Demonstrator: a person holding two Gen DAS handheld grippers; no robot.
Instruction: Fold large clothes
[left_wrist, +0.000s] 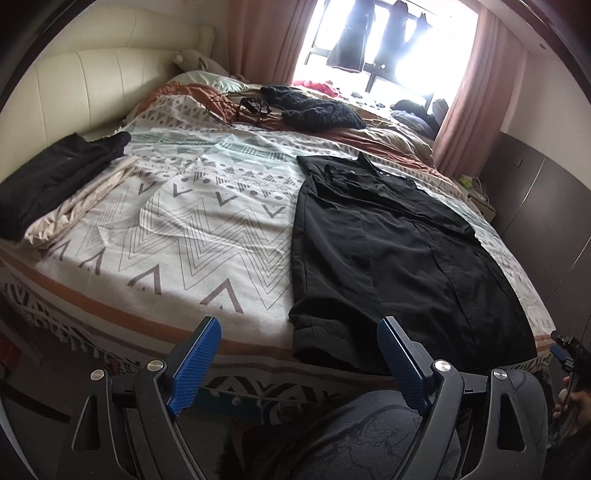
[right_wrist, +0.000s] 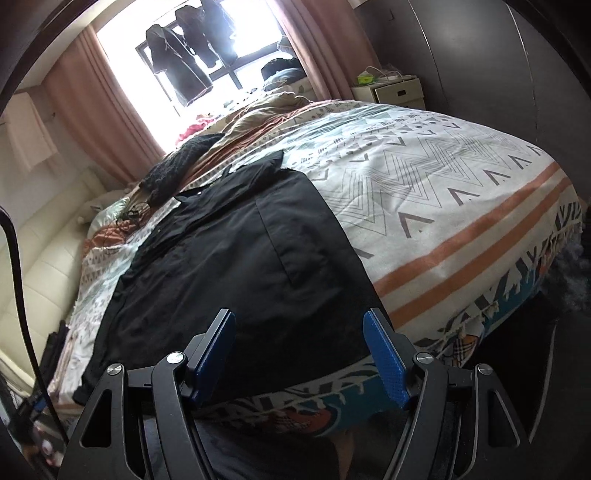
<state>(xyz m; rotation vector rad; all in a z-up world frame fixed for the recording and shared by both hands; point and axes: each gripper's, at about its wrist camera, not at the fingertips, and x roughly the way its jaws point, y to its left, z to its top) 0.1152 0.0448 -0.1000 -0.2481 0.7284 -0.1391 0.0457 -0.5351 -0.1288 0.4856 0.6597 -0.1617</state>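
A large black shirt (left_wrist: 399, 254) lies spread flat on the patterned bedspread (left_wrist: 192, 221), collar toward the window, hem at the near bed edge; its sides look folded in. It also shows in the right wrist view (right_wrist: 229, 266). My left gripper (left_wrist: 299, 332) is open and empty, hovering over the near bed edge just left of the shirt's hem corner. My right gripper (right_wrist: 299, 325) is open and empty, above the shirt's hem. The right gripper also peeks in at the left wrist view's right edge (left_wrist: 565, 350).
A stack of folded black and beige clothes (left_wrist: 62, 184) lies at the bed's left. A black knit garment (left_wrist: 314, 107) and cables lie near the pillows. A white nightstand (right_wrist: 391, 86) and dark wardrobe (right_wrist: 498, 74) stand to the right. Clothes hang at the window (left_wrist: 354, 37).
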